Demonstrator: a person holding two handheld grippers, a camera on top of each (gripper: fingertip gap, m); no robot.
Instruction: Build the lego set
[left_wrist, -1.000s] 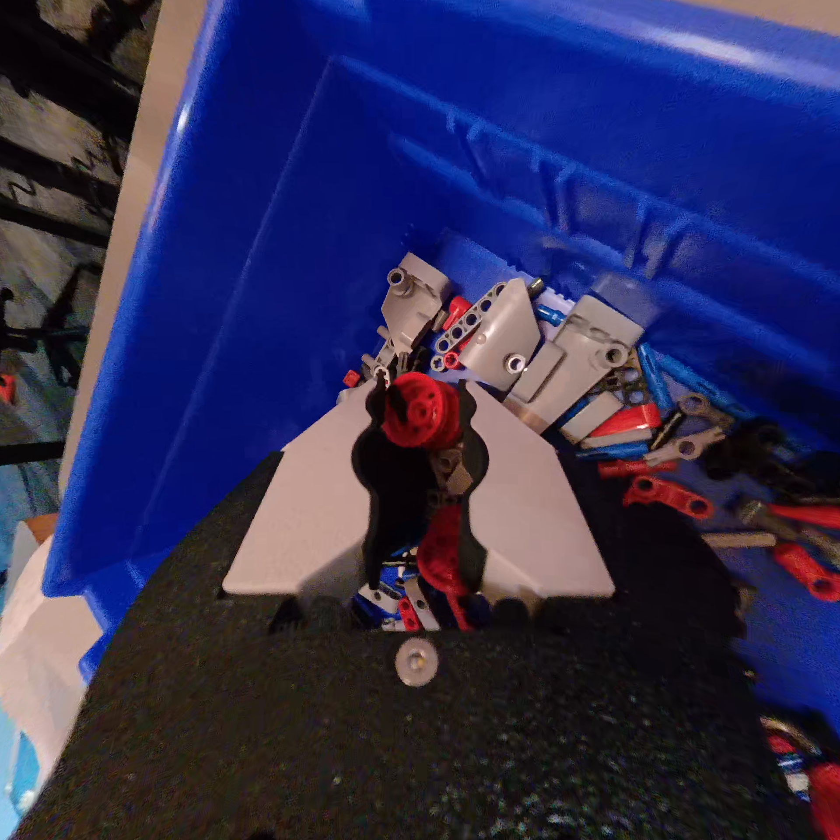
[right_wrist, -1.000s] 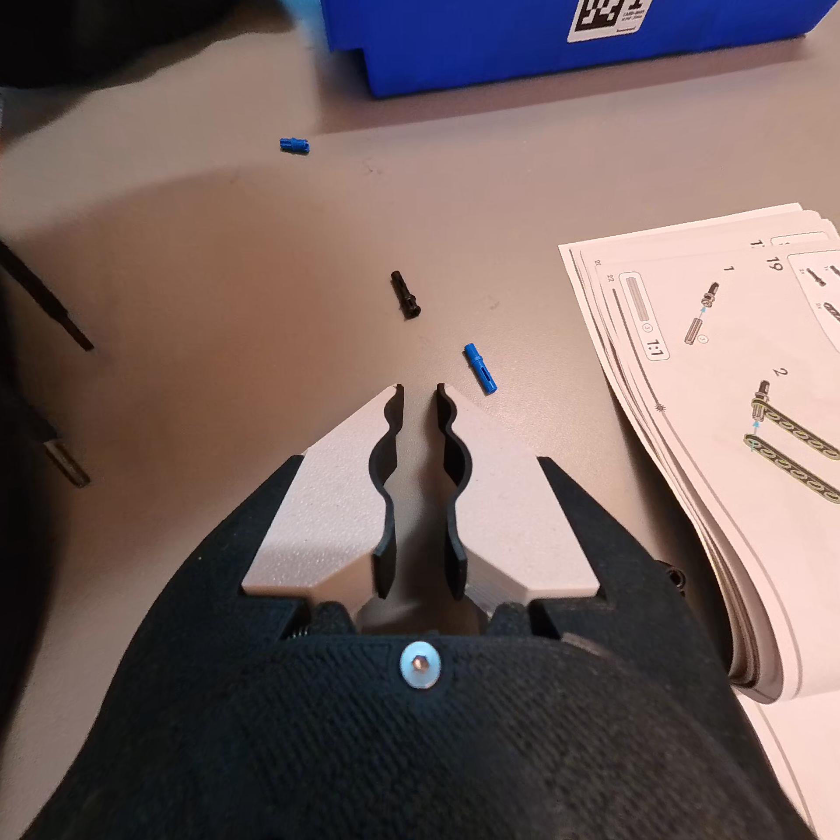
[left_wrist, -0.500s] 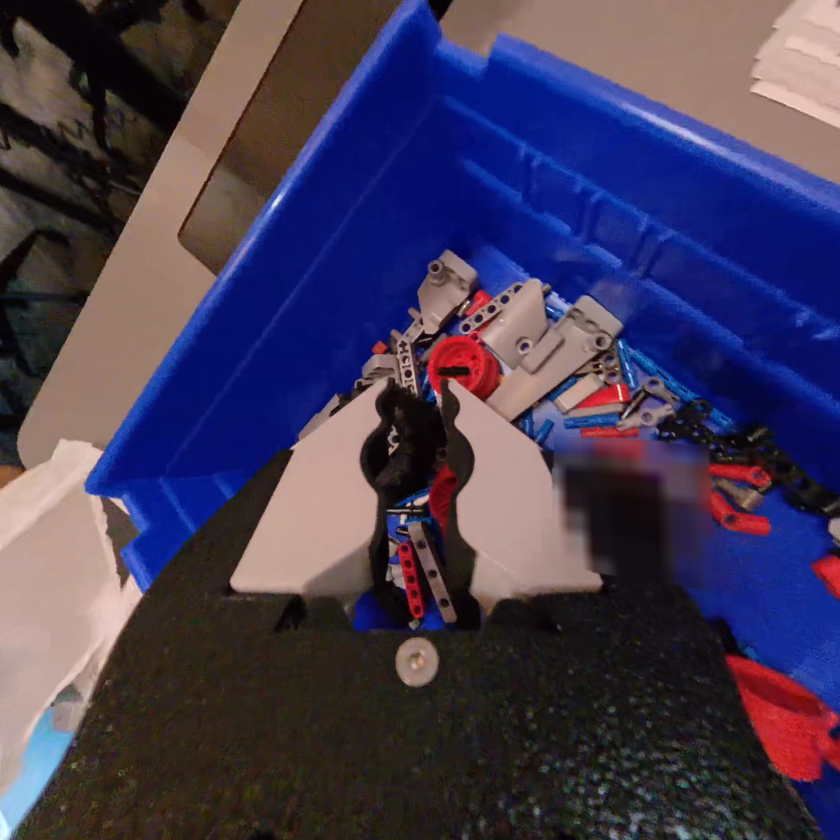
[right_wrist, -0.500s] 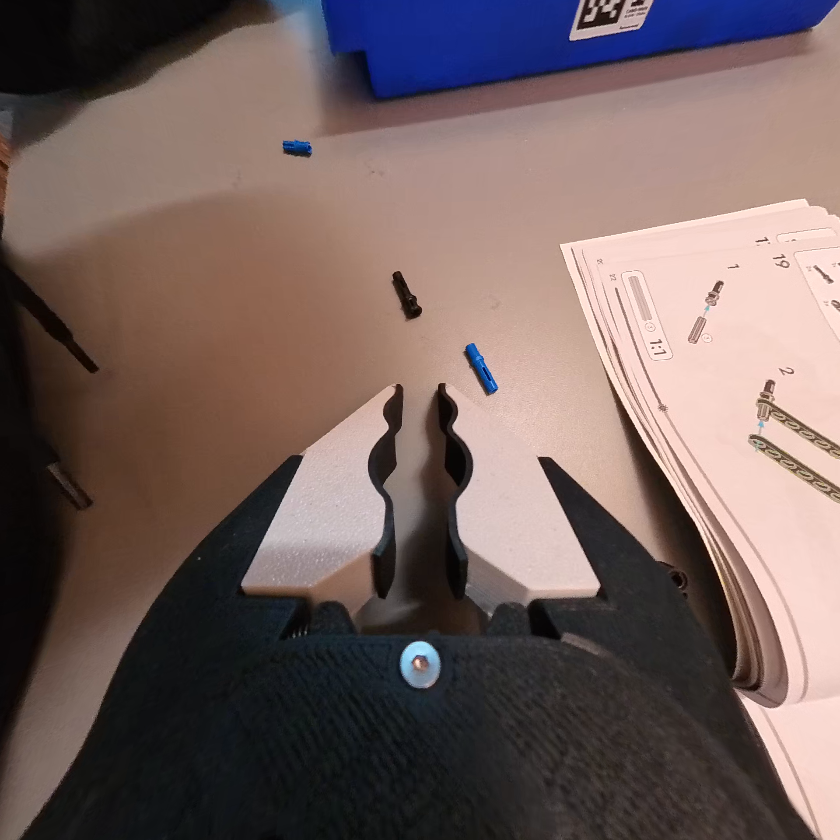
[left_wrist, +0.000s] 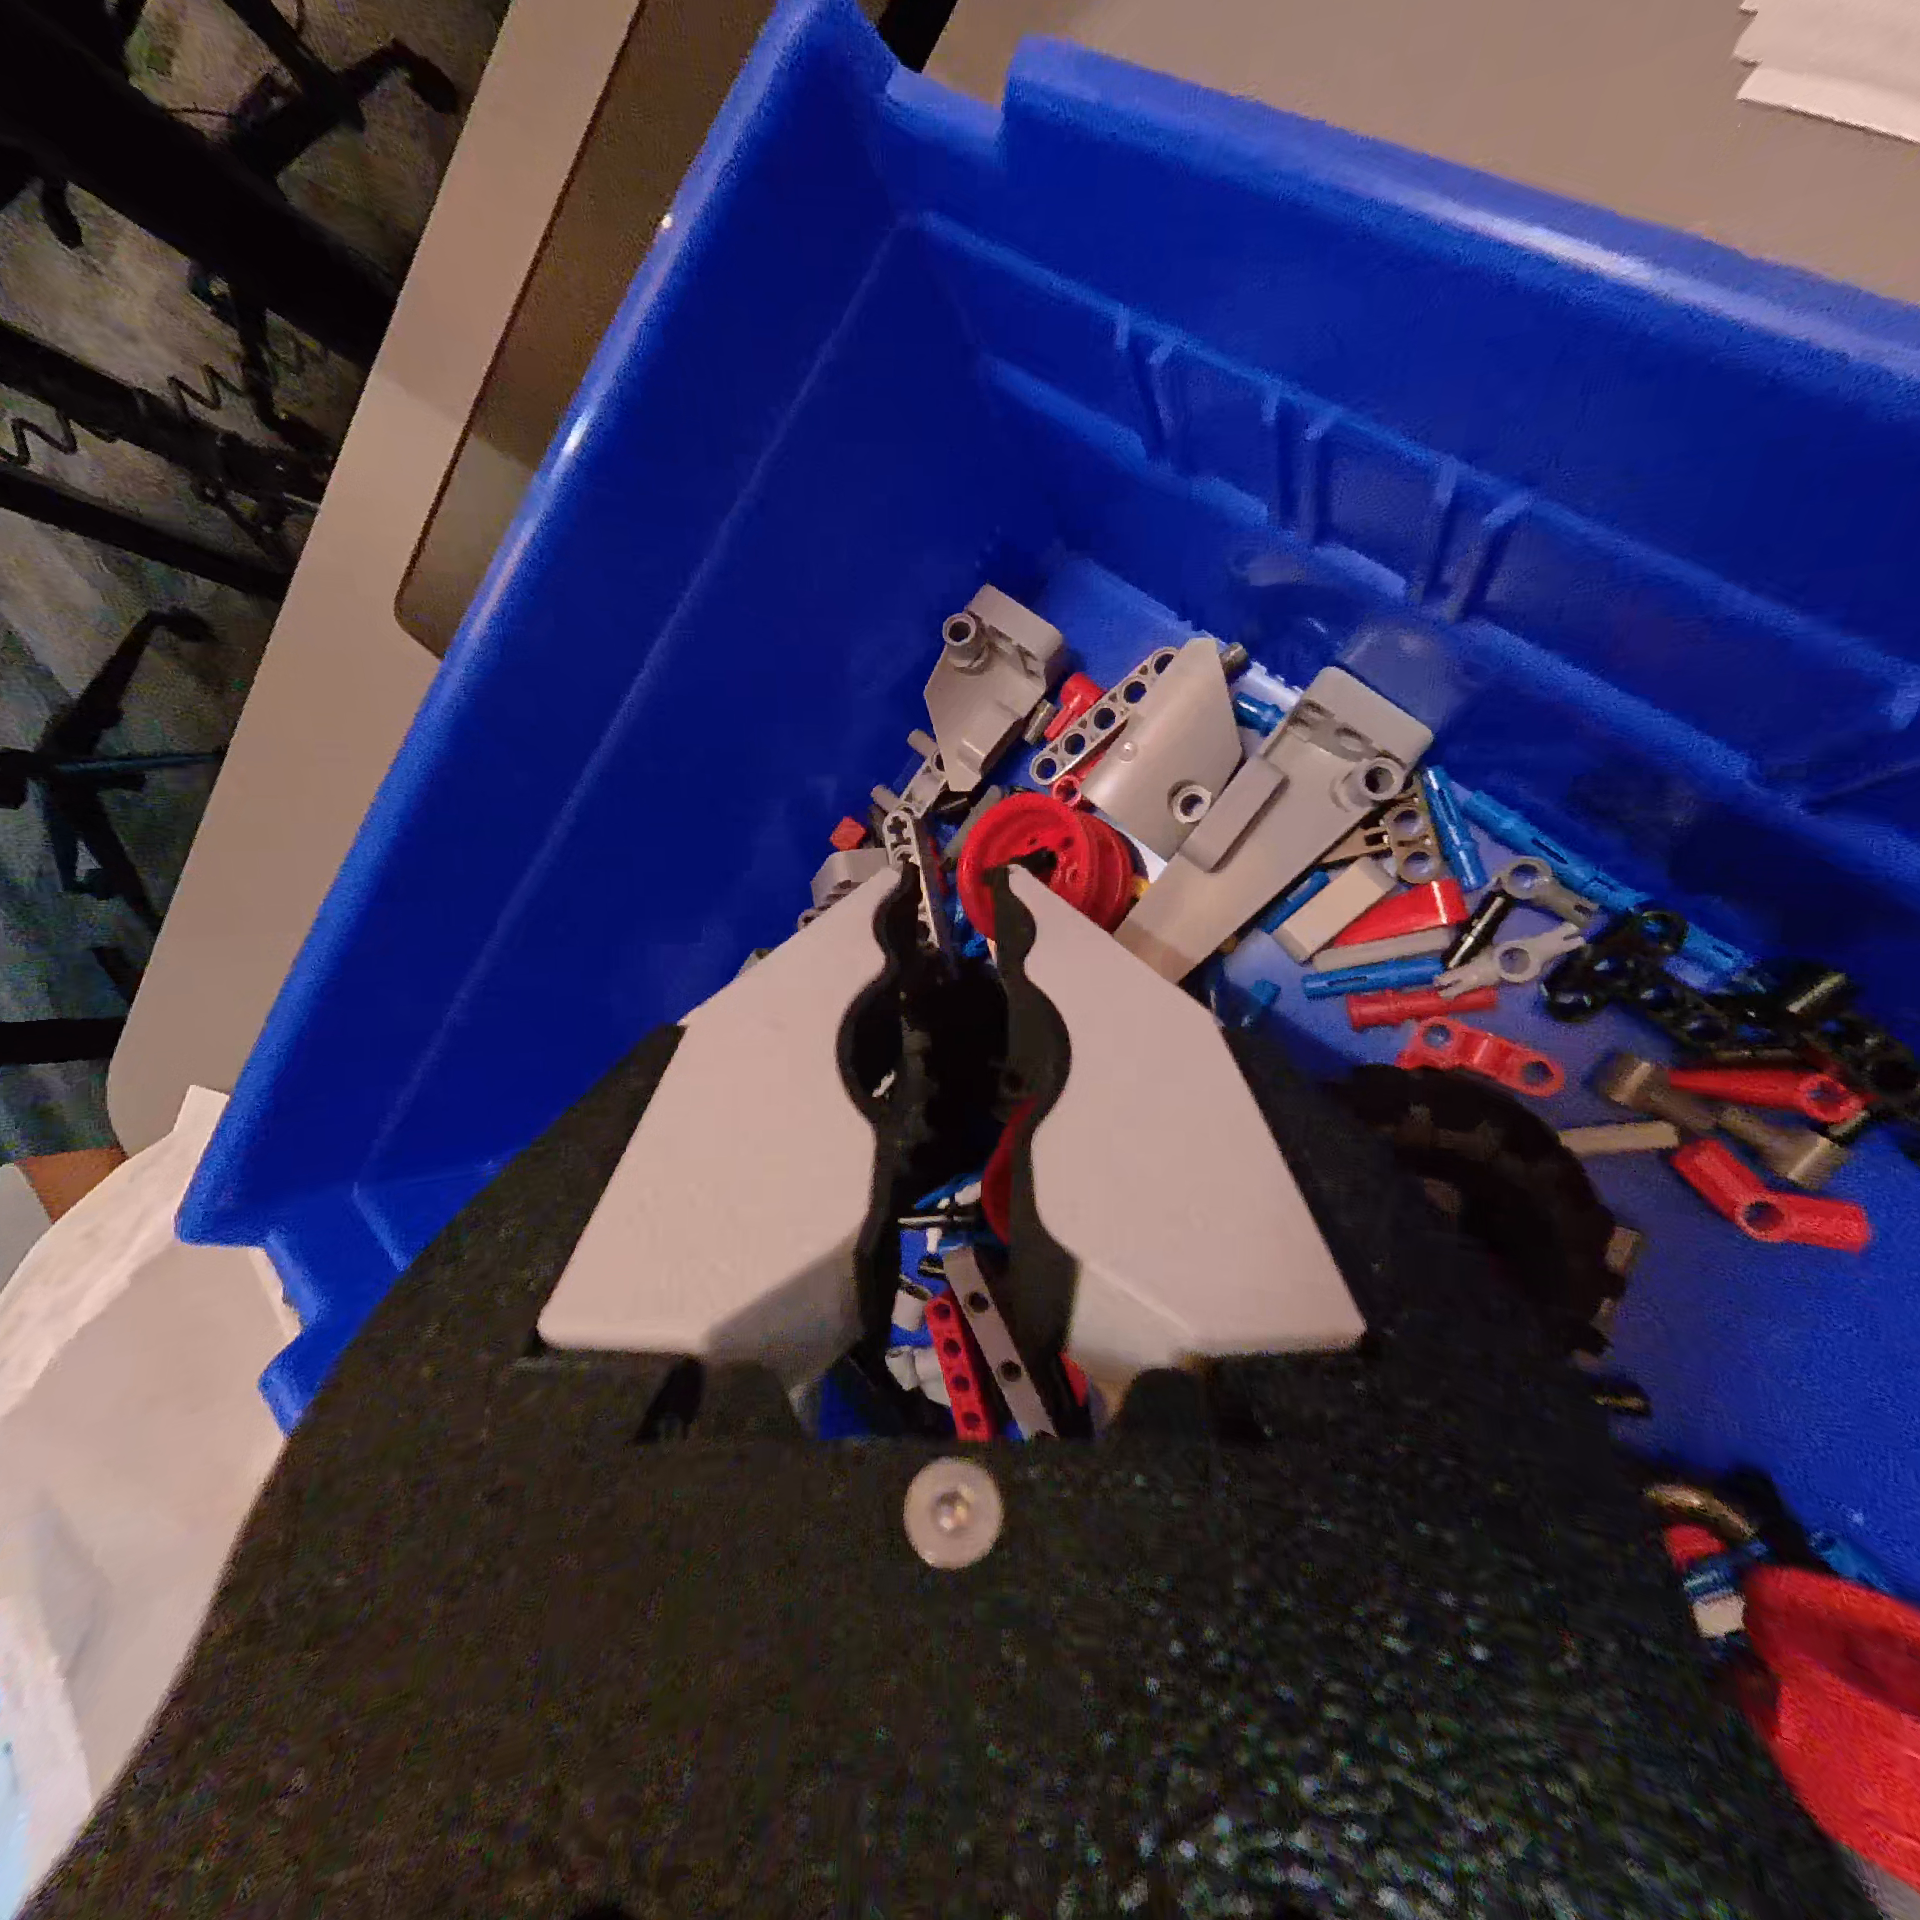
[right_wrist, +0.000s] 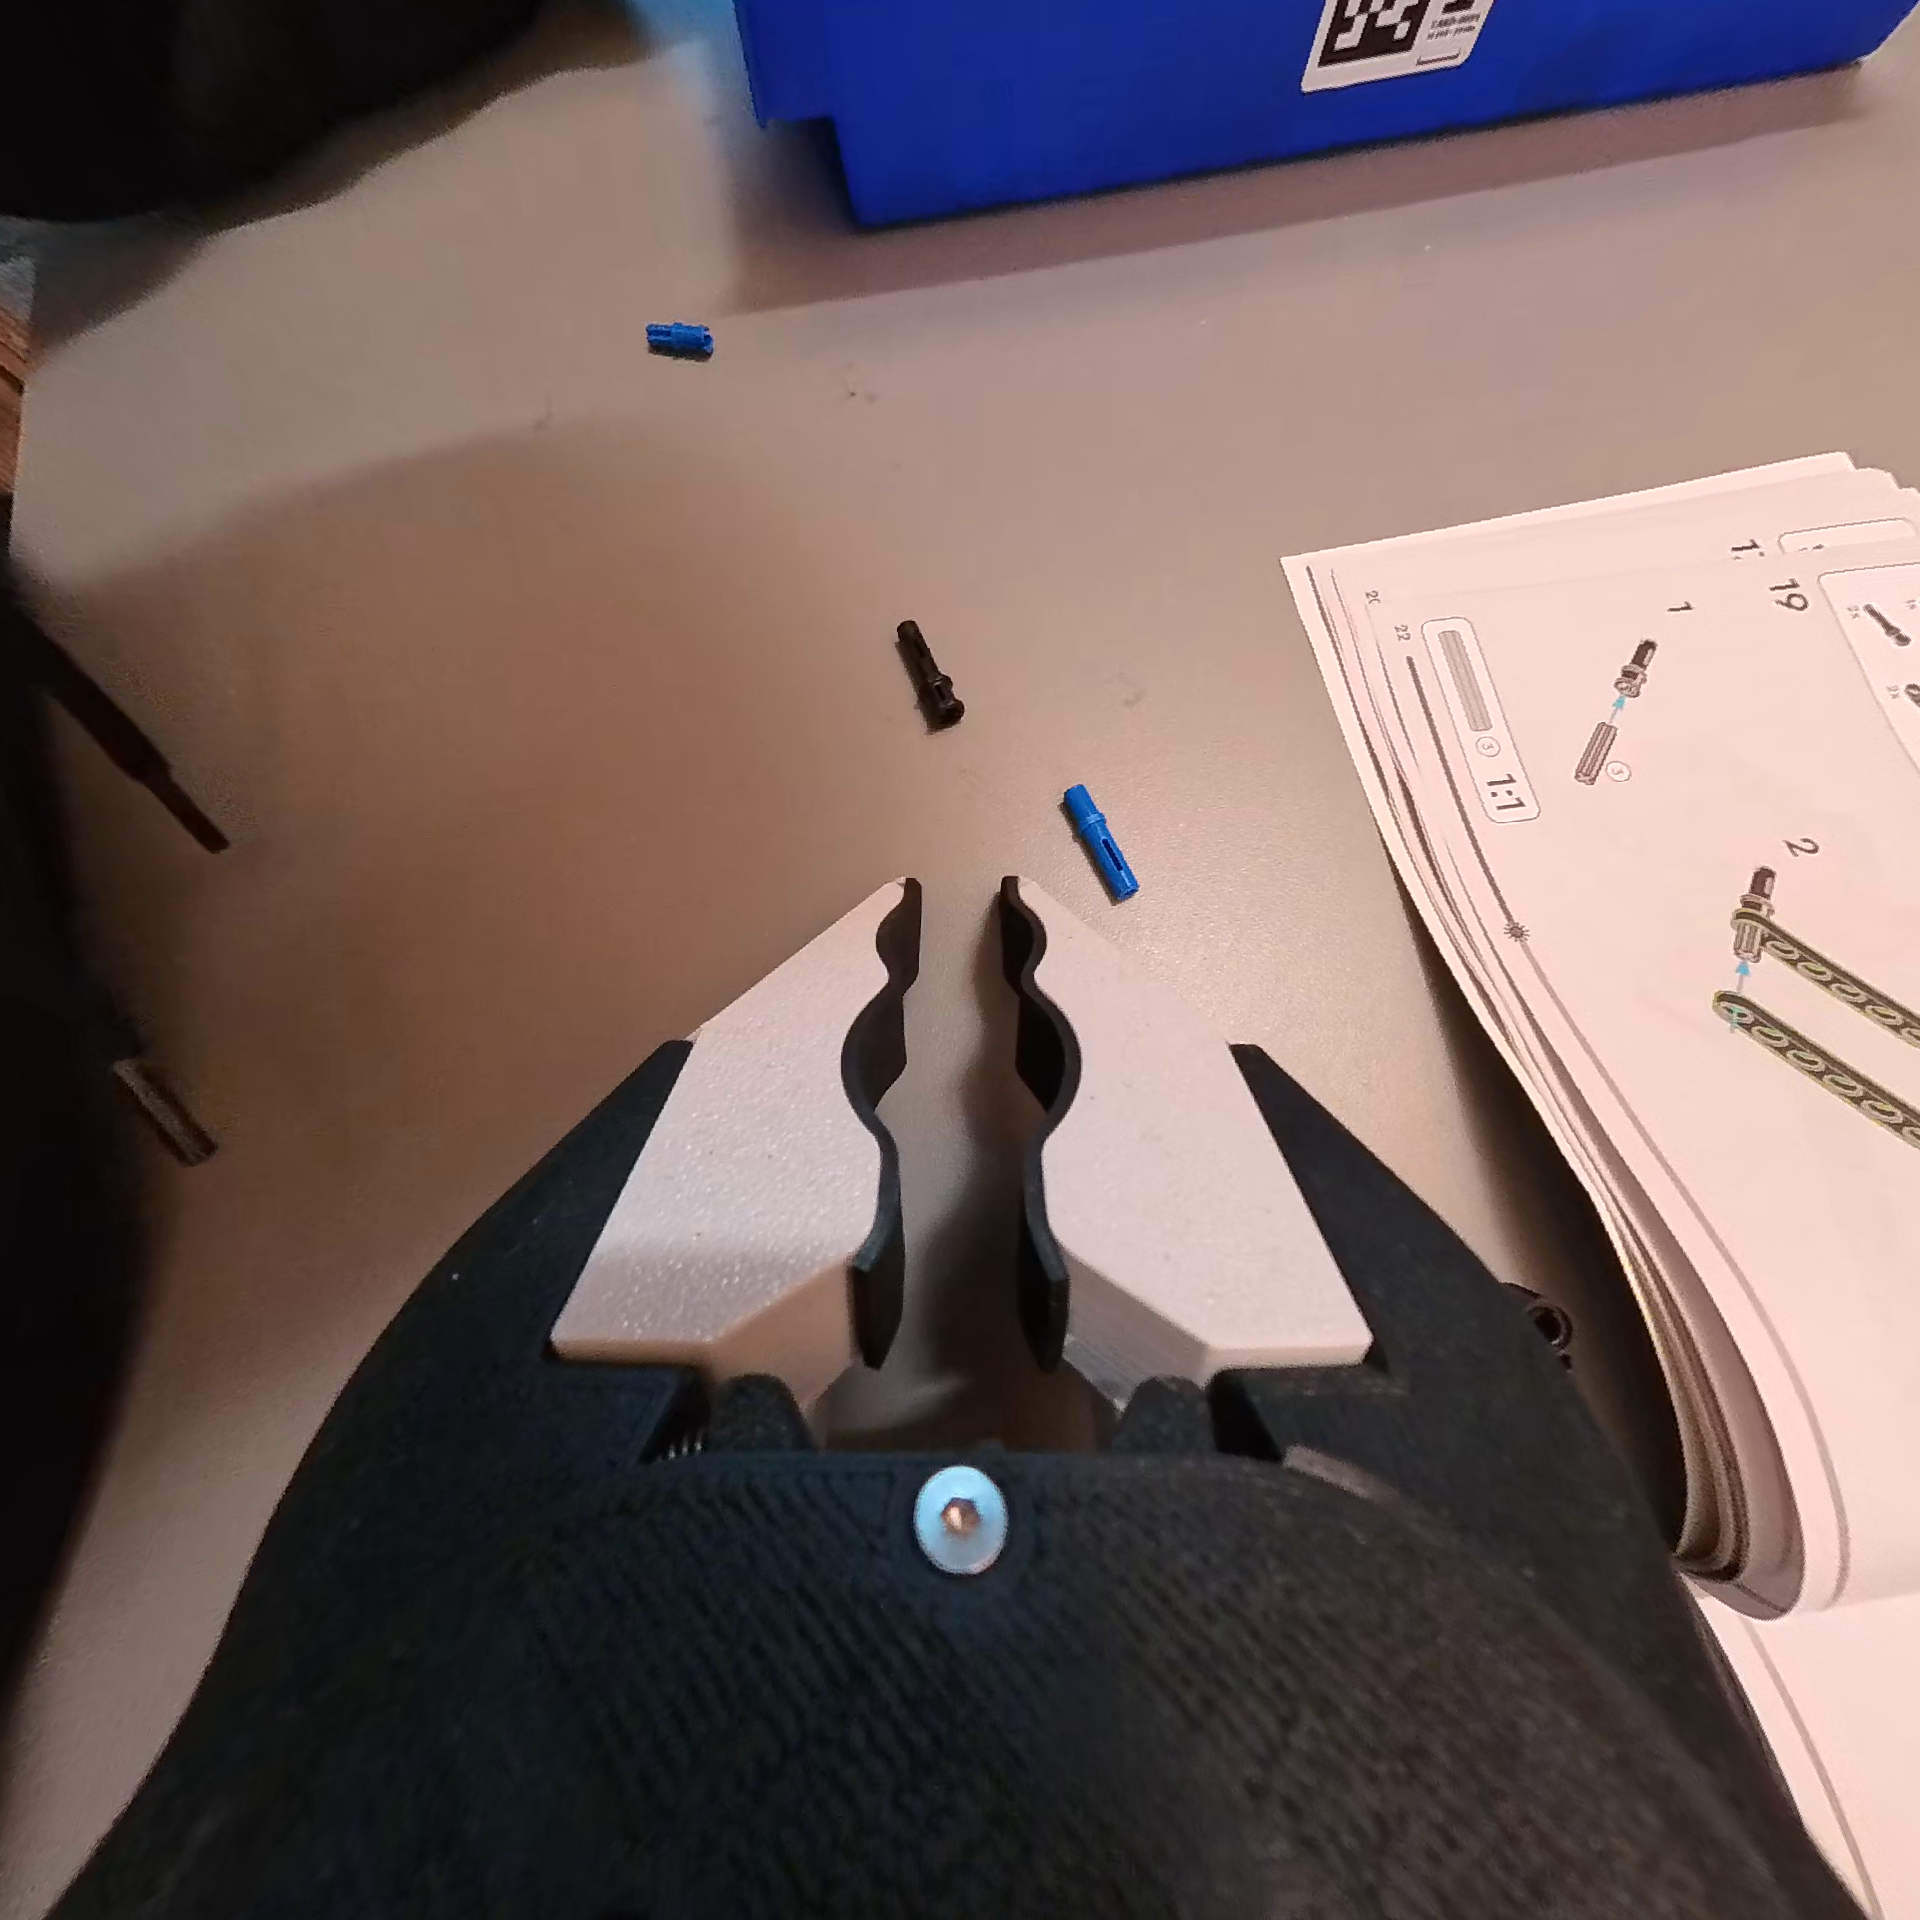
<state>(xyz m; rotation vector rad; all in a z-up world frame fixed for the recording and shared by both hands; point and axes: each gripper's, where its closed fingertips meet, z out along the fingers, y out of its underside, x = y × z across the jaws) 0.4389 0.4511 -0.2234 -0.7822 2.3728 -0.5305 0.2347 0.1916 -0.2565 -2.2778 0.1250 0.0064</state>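
Left tongs (left_wrist: 954, 888) over blue bin (left_wrist: 727, 540), clamped on black piece (left_wrist: 951, 1039). Right tongs (right_wrist: 958, 886) slightly parted, empty, above counter (right_wrist: 520, 675) near blue pin (right_wrist: 1099, 842).

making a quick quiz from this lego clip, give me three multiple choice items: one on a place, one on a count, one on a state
1. Where does the red wheel lie?
A. in the blue bin
B. on the booklet
C. on the floor

2. How many blue pins lie on the table ahead of the right tool?
A. none
B. two
C. five

3. How is the right tool?
A. clamped on a pin
B. open, empty
C. out of view

Key: 1 A, the wheel sits among loose parts inside the bin. 2 B, the near blue pin and the far blue pin. 3 B, bare table shows between its fingers.
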